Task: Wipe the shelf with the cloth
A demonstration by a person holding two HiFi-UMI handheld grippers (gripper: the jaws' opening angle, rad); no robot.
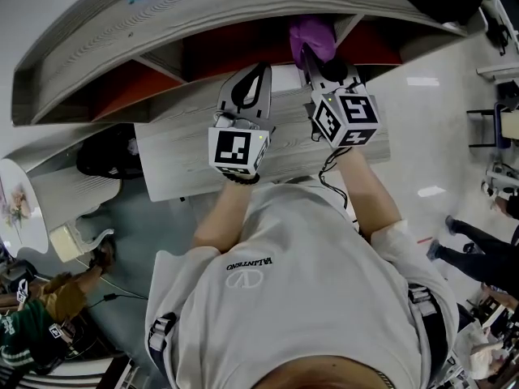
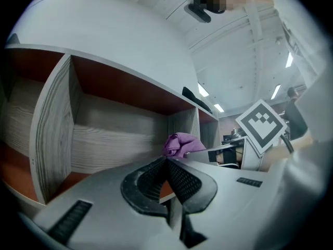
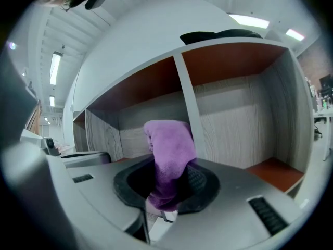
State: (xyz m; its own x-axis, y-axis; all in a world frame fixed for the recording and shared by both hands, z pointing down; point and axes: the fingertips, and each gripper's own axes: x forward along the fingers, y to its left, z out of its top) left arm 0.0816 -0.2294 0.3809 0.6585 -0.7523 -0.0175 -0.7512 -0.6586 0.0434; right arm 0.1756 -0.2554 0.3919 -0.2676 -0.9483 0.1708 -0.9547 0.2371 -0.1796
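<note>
At left, the left tongs hang idle before the grey wood-grain shelf unit with its red-brown lining. Their ribbed pads are pressed together at the tips, and nothing is caught between them. Across the middle, the unit's open compartments run side by side under a broad curved top board. They are separated by an upright divider in the same grey grain. At right, the right tongs are clamped on a purple fleecy cloth. The cloth bunches up out of the pads at the mouth of a compartment, just in front of that divider. Whether it already touches a shelf surface cannot be told from any view.

The wiping stroke looks ready to begin rather than under way. To do it well, the person would likely bring the loose end of the cloth flat onto the red-brown floor. It could then be drawn from the divider outward in overlapping passes. The grip would need to stay firm so the bunched fabric does not slip free. The left tongs are best kept clear of the opening.
</note>
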